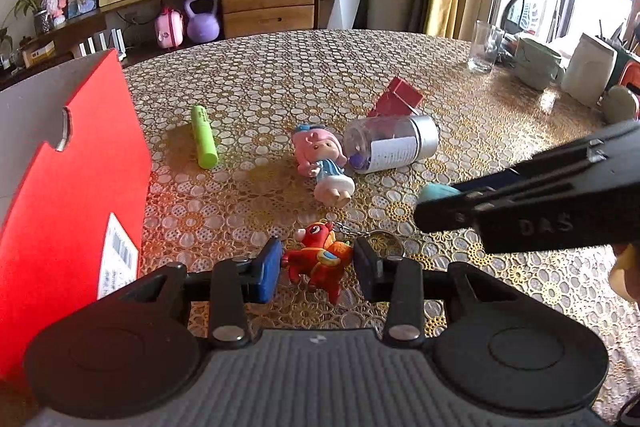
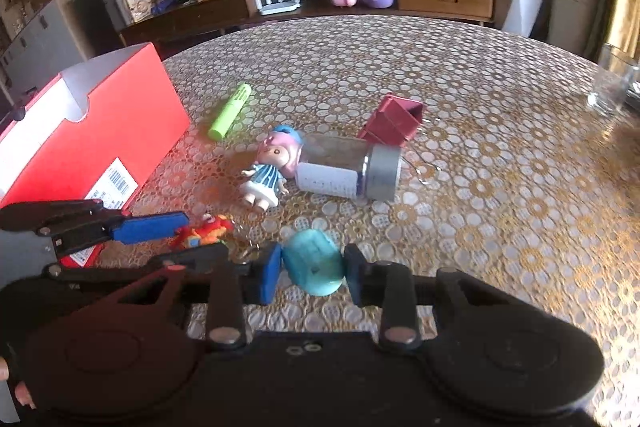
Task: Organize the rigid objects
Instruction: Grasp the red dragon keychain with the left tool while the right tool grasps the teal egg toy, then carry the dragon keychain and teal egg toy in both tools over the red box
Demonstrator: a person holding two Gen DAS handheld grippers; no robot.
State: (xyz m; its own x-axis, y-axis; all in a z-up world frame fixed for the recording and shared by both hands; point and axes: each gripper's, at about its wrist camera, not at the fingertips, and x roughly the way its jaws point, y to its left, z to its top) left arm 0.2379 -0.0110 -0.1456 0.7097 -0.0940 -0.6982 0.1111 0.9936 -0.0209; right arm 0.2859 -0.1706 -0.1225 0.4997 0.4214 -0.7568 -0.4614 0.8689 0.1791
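My left gripper (image 1: 315, 269) has its jaws closed against both sides of a red toy keychain (image 1: 318, 263), low over the table. My right gripper (image 2: 311, 269) has its jaws against a teal rounded object (image 2: 316, 267). The keychain also shows in the right wrist view (image 2: 204, 229), between the left gripper's fingers (image 2: 148, 227). On the table lie a green highlighter (image 1: 204, 143), a pink-haired doll (image 1: 324, 163), a clear jar (image 1: 390, 143) on its side and a dark red binder clip (image 1: 396, 101). An open red box (image 1: 72, 195) stands at the left.
The table carries a gold floral lace cloth (image 1: 280, 75). A drinking glass (image 1: 484, 47), bowls (image 1: 536, 63) and a white container (image 1: 592, 71) stand at its far right. A sideboard with drawers (image 1: 268, 5) lies beyond the table.
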